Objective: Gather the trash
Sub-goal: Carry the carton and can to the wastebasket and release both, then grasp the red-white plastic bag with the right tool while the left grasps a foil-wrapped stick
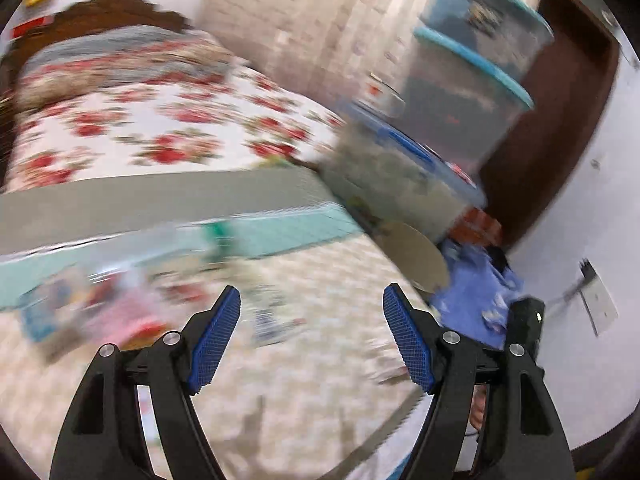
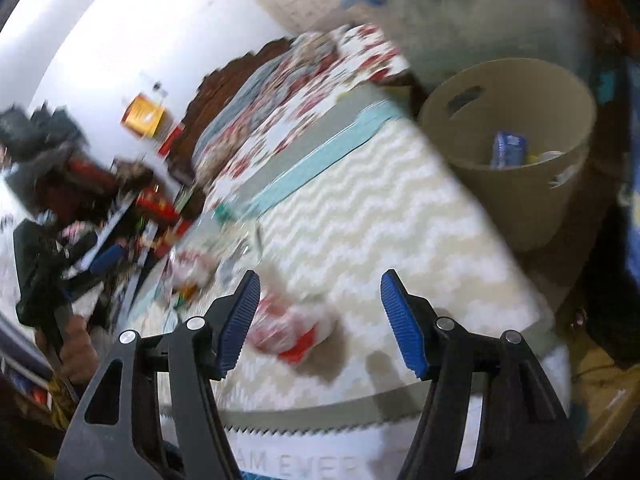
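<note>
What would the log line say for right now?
left gripper: open, empty | right gripper: open, above red-and-clear wrapper on bed | beige bin: holds some trash | views blurred

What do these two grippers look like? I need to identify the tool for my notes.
Both match. The left gripper and right gripper have black plastic linkage arms with cut-out slots and silver round pivot pins. Each finger carries a blue pad with a fine ribbed texture. No cables, lettering or sleeves are discernible on them.
</note>
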Available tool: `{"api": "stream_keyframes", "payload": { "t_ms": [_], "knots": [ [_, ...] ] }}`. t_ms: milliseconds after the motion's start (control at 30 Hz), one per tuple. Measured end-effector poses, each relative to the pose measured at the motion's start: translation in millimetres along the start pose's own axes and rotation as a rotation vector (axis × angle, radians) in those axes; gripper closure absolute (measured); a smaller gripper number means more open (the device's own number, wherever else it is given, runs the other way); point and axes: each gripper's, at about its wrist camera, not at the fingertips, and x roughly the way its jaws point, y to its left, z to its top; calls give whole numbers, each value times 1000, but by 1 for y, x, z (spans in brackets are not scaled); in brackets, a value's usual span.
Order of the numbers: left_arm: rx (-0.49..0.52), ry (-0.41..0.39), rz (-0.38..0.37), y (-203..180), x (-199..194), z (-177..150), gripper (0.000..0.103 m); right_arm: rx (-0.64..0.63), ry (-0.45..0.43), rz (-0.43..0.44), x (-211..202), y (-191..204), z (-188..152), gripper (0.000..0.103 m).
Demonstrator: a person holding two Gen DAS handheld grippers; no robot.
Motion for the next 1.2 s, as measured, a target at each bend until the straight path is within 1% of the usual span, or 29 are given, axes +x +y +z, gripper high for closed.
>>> {"api": "stream_keyframes", "payload": {
  "t_ms": [67, 167, 200, 267, 300, 333, 433, 533, 667, 800, 867, 933, 1000, 1100, 1167, 1200],
  "knots": [
    [-53, -36, 72, 27, -27, -7, 33, -29, 14, 0, 8, 12, -7, 37],
    [-137, -59, 149, 63, -55, -19, 33, -83, 41, -12, 22, 29, -16, 35],
    [-162, -62, 163, 73, -62, -23, 33, -99, 47, -24, 26, 33, -18, 34],
    [-206, -57, 204, 94, -73, -33, 33, -147, 61, -80, 38, 45, -24, 34],
    [-219, -42, 236, 103, -74, -39, 33, -166, 68, -114, 45, 49, -26, 39],
    [-224, -25, 260, 108, -74, -44, 33, -176, 74, -126, 49, 51, -27, 47],
    [-219, 21, 311, 121, -66, -59, 33, -199, 79, -147, 58, 62, -27, 54],
    [-218, 71, 303, 133, -49, -74, 33, -190, 113, -83, 69, 76, -30, 56],
    [-221, 109, 282, 143, -33, -83, 33, -215, 162, -3, 91, 106, -42, 56],
    [-200, 122, 279, 149, -15, -86, 32, -254, 219, 51, 117, 142, -52, 56],
    [-207, 134, 260, 155, -6, -88, 32, -289, 245, 85, 131, 163, -55, 56],
    [-198, 120, 257, 156, -3, -89, 30, -337, 265, 107, 146, 186, -59, 56],
    [-182, 123, 254, 154, 0, -88, 29, -371, 284, 123, 160, 202, -63, 56],
    [-147, 138, 205, 145, 5, -91, 31, -408, 318, 115, 177, 215, -73, 56],
    [-130, 151, 162, 137, 7, -94, 41, -433, 303, 95, 181, 220, -76, 56],
    [-128, 156, 151, 135, 7, -96, 42, -438, 299, 90, 181, 221, -77, 56]
  ]
}}
